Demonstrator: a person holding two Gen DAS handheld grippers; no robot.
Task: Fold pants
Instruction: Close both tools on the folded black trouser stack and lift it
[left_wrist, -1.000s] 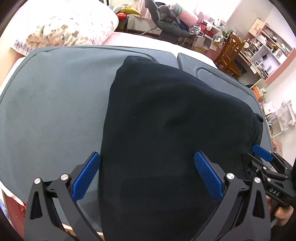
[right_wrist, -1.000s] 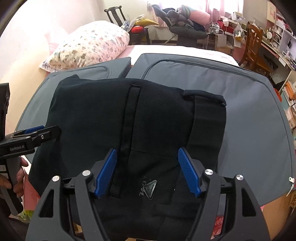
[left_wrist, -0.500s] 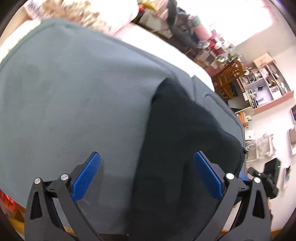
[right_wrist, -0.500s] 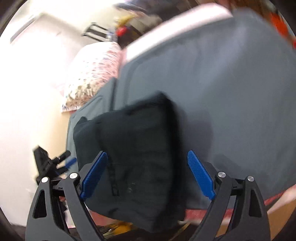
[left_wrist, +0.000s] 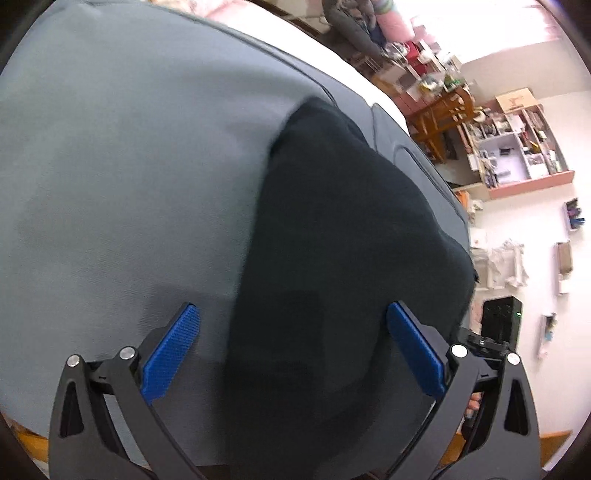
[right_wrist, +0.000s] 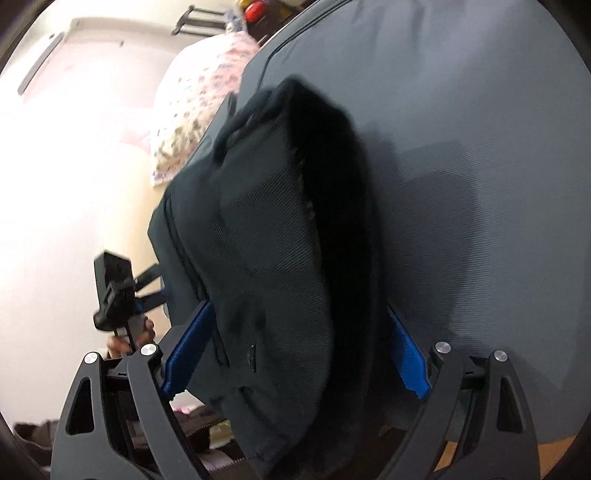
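Black folded pants (left_wrist: 351, 240) lie on a grey mat (left_wrist: 129, 166) on the bed. My left gripper (left_wrist: 293, 350) is open low over the near end of the pants, whose left edge runs between its blue pads (left_wrist: 173, 354); the left pad is over bare mat. My right gripper (right_wrist: 295, 358) stands open wide around the near right part of the pants (right_wrist: 266, 240), and the cloth overlaps both pad tips (right_wrist: 406, 365); I see no squeeze. Each gripper shows in the other's view: the right one (left_wrist: 495, 332), the left one (right_wrist: 118, 295) with a hand below it.
The grey mat (right_wrist: 461, 129) spreads wide on both sides of the pants. A flowered pillow (right_wrist: 199, 110) lies at the far end of the bed. Beyond the bed stand a wooden chair (left_wrist: 439, 114), cluttered shelves (left_wrist: 517, 147) and piled clothes.
Both grippers have dropped closer to the pants and rolled, so the views tilt. The right jaws have spread wider. The left gripper has shifted left onto the pants' edge.
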